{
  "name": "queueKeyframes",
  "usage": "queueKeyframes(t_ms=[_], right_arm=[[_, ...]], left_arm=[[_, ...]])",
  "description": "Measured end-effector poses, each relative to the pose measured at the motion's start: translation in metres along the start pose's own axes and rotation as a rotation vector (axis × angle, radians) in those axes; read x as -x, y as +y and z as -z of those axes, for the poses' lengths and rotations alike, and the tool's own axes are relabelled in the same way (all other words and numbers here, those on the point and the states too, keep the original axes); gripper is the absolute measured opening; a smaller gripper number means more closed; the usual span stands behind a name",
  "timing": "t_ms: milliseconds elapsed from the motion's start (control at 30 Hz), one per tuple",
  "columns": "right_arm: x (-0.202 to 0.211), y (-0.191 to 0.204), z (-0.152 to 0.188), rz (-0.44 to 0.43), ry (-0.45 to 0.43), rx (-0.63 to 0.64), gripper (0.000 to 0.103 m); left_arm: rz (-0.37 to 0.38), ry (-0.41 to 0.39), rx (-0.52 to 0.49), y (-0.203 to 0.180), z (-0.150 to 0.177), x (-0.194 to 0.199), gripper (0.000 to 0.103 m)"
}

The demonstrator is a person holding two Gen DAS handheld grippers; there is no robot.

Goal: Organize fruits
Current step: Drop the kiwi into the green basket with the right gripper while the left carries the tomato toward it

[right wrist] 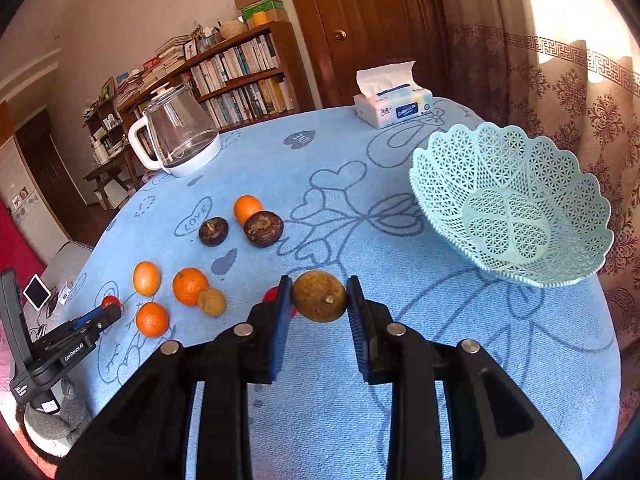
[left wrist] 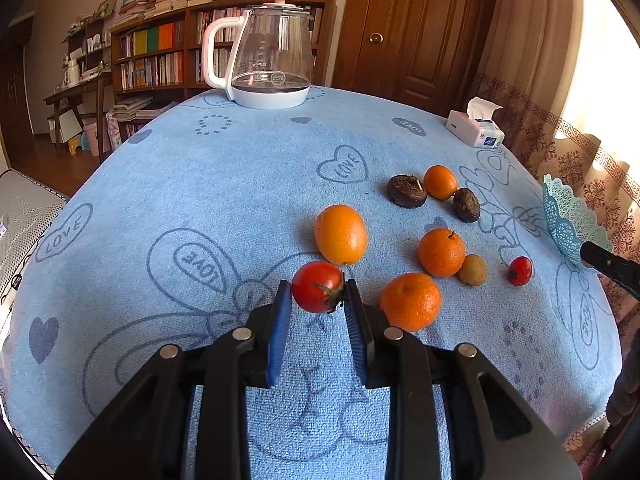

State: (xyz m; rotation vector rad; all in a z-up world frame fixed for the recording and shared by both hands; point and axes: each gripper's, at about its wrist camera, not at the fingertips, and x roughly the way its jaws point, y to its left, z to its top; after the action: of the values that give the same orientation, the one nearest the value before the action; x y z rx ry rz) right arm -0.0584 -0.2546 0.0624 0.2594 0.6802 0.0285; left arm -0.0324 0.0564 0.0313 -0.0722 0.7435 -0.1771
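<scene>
My left gripper (left wrist: 319, 292) is shut on a red tomato (left wrist: 316, 286), just above the blue cloth; it also shows in the right wrist view (right wrist: 108, 310). My right gripper (right wrist: 319, 300) is shut on a brown round fruit (right wrist: 320, 296), held above the cloth. The light-blue lattice basket (right wrist: 512, 204) stands empty to its right, seen at the edge of the left wrist view (left wrist: 568, 224). On the cloth lie several oranges (left wrist: 341, 234) (left wrist: 441, 252) (left wrist: 411, 301) (left wrist: 440, 182), two dark brown fruits (left wrist: 407, 191) (left wrist: 466, 204), a small brown fruit (left wrist: 473, 269) and a small red fruit (left wrist: 520, 270).
A glass kettle with a white handle (left wrist: 272, 60) stands at the table's far edge. A tissue box (left wrist: 476, 130) sits at the far right. Bookshelves (left wrist: 160, 56) and a wooden door (left wrist: 412, 28) are behind the table.
</scene>
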Motion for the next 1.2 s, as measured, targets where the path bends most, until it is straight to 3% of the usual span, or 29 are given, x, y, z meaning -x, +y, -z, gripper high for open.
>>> queueKeyframes(t_ms=[300,600,633,667,733,967,1200], right_arm=[[0.024,-0.071,-0.016,0.135,-0.089,-0.123,0.028],[0.016,-0.111,-0.025,0.245,-0.105,-0.156,0.029],[0.014,-0.113,-0.025,0.252,-0.103,-0.156,0.032],[0.013,-0.115,-0.025,0.258,-0.102,-0.162,0.045],[0.014,-0.12,-0.023,0.26,-0.117,-0.184,0.061],[0.024,-0.133,-0.022,0.276,-0.179,-0.241,0.061],[0.031,-0.147,-0.016,0.346,-0.238,-0.305,0.061]], left_arm=[[-0.002,-0.016,-0.02,-0.016,-0.007,0.008,0.027],[0.017,-0.033,-0.071,-0.043,-0.015,0.016,0.027],[0.019,-0.036,-0.077,-0.046,-0.016,0.016,0.027],[0.023,-0.039,-0.083,-0.049,-0.017,0.018,0.027],[0.029,-0.043,-0.096,-0.057,-0.021,0.018,0.027],[0.075,-0.067,-0.165,-0.095,-0.031,0.021,0.027],[0.169,-0.085,-0.246,-0.155,-0.049,0.016,0.027]])
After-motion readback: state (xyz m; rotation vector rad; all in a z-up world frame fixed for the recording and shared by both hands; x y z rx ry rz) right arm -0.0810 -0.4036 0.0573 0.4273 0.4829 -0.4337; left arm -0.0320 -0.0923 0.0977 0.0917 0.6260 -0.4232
